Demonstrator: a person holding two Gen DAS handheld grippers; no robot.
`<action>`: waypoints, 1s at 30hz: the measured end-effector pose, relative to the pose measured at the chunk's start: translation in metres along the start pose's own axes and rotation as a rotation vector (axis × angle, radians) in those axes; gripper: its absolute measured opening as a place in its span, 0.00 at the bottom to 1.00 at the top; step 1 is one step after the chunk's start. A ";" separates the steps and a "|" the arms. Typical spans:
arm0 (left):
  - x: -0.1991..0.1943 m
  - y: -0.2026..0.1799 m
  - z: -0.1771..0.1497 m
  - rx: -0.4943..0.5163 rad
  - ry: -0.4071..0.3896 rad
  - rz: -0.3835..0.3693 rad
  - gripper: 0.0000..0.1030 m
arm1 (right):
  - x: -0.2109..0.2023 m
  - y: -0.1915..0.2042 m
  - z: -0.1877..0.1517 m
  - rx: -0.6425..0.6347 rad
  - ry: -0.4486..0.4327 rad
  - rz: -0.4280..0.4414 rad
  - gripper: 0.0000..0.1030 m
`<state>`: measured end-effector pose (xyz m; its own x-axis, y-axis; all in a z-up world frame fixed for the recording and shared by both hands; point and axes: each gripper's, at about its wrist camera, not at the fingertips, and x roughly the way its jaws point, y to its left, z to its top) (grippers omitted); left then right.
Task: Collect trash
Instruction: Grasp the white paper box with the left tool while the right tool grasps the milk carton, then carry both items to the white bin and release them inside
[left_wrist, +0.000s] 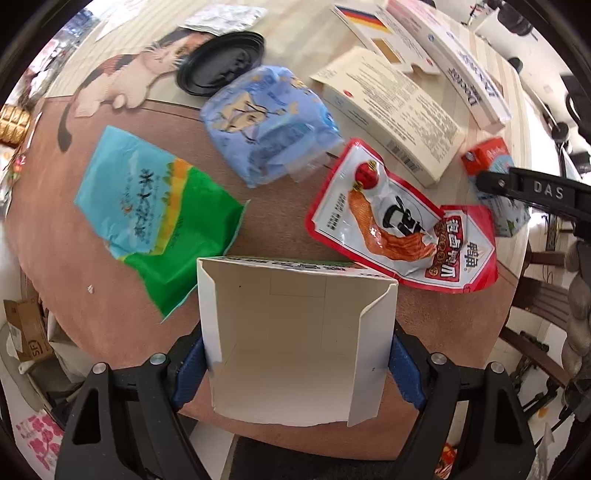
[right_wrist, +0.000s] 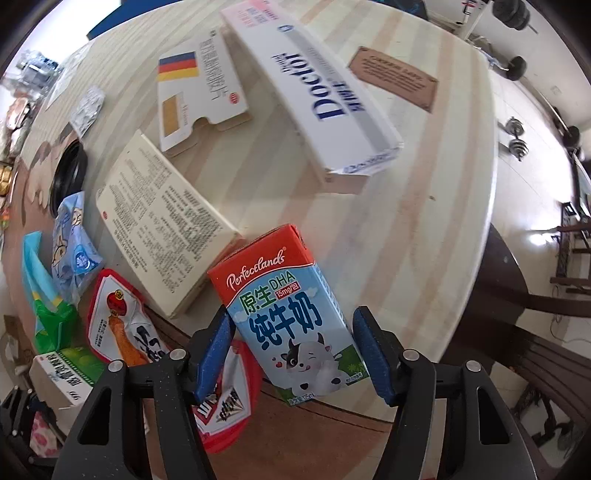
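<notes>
Left wrist view: the left gripper (left_wrist: 295, 363) pinched the open white box (left_wrist: 295, 332) between both pads, its open mouth facing the camera, at the table's (left_wrist: 110, 314) near edge. Wrappers crowded the far side.

Right wrist view: the right gripper (right_wrist: 295, 350) straddled the upright milk carton (right_wrist: 291, 314) (1 pad touching, the other just clear), near the table's right edge.

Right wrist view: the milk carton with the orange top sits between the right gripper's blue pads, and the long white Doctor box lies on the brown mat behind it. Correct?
Not quite. The milk carton does sit between the right gripper pads, but the Doctor box lies on the pale striped tabletop, not on the brown mat. The right wrist view shows it.
</notes>
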<state>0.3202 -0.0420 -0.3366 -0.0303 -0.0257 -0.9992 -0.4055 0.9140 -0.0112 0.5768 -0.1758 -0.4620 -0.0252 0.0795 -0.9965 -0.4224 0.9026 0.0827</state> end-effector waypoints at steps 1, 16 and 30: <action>-0.006 0.007 -0.003 -0.005 -0.006 -0.003 0.81 | -0.005 -0.001 -0.001 0.015 -0.005 -0.003 0.64; -0.099 0.045 -0.055 -0.066 -0.275 -0.109 0.81 | -0.129 0.030 -0.080 0.049 -0.202 0.007 0.62; -0.065 0.235 -0.232 -0.469 -0.347 -0.028 0.80 | -0.123 0.255 -0.263 -0.247 -0.126 0.228 0.62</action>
<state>0.0147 0.0802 -0.2650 0.2551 0.1591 -0.9537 -0.7654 0.6359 -0.0986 0.2337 -0.0668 -0.3213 -0.0383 0.3325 -0.9423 -0.6258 0.7272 0.2821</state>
